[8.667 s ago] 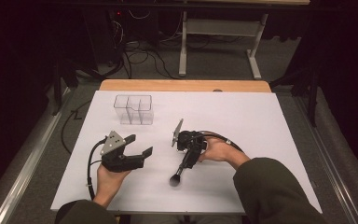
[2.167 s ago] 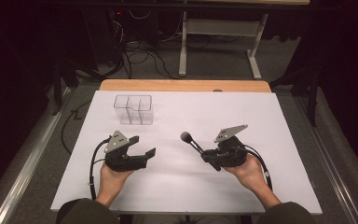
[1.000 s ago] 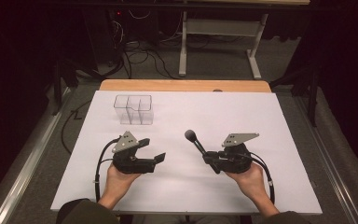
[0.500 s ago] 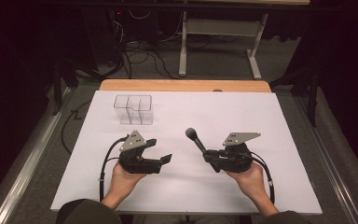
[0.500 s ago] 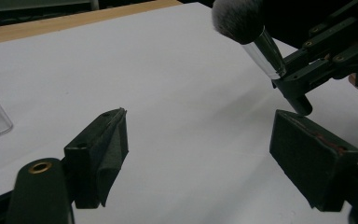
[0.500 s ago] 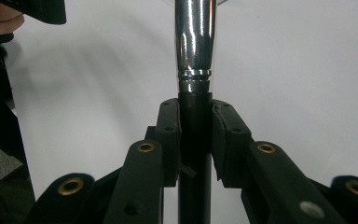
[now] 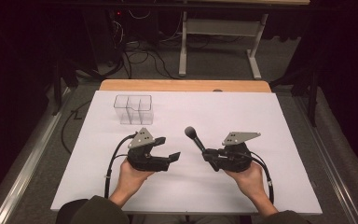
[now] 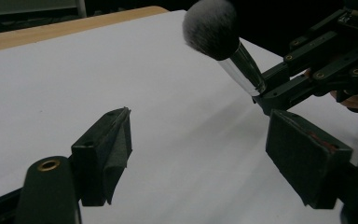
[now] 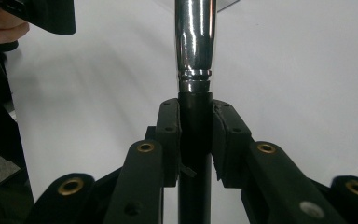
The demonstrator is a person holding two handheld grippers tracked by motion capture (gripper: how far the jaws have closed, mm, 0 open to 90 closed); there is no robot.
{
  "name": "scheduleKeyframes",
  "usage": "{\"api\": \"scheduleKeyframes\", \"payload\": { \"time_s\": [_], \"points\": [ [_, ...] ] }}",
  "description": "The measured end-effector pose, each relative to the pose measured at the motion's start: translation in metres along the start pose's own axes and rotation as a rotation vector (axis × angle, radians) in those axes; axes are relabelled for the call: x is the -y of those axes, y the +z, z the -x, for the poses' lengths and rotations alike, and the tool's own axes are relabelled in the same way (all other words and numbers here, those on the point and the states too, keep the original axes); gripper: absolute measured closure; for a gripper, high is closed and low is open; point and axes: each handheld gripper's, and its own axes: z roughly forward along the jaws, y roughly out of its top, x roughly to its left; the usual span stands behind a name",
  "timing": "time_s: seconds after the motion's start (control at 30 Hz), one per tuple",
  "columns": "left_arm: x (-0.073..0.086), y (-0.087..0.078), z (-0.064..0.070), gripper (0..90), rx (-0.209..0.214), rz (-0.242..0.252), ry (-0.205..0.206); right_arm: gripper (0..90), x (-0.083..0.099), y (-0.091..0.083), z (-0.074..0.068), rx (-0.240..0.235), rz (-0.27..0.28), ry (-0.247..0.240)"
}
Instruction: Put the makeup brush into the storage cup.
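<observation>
A: We log the right gripper (image 7: 210, 155) with its jaws clamped on the black handle of the makeup brush (image 7: 194, 138), just below the chrome ferrule. The brush is held off the tabletop (image 7: 261, 121), bristle head tilted up and toward the left gripper (image 7: 171, 157).

B: Agreed. In the left gripper view the left jaws stand wide apart with nothing between them, and the brush head (image 8: 210, 27) hangs just ahead of them, above and to the right.

A: We judge the step to be a hand-over, or else carrying the brush to the clear organizer (image 7: 134, 109), which stands well apart at the far left of the tabletop. If it is a hand-over, the next move calls for the open jaws to line up on the ferrule or handle, not the soft bristles.

B: Limits: in the right gripper view the brush head is cut off at the top edge. We cannot tell whether the organizer's compartments hold anything.
</observation>
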Motion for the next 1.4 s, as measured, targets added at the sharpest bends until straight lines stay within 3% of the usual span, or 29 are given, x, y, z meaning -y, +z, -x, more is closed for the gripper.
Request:
{"api": "scheduleKeyframes", "payload": {
  "time_s": [0.8, 1.4],
  "points": [
    [-0.006, 0.022, 0.008, 26.3, 0.054, -0.026, -0.018, 76.7, -0.006, 0.005, -0.006, 0.01, 0.01, -0.024],
    [-0.005, 0.026, 0.008, 33.0, 0.055, -0.028, -0.014, 76.7, -0.01, 0.011, -0.014, 0.014, 0.011, -0.043]
  ]
}}
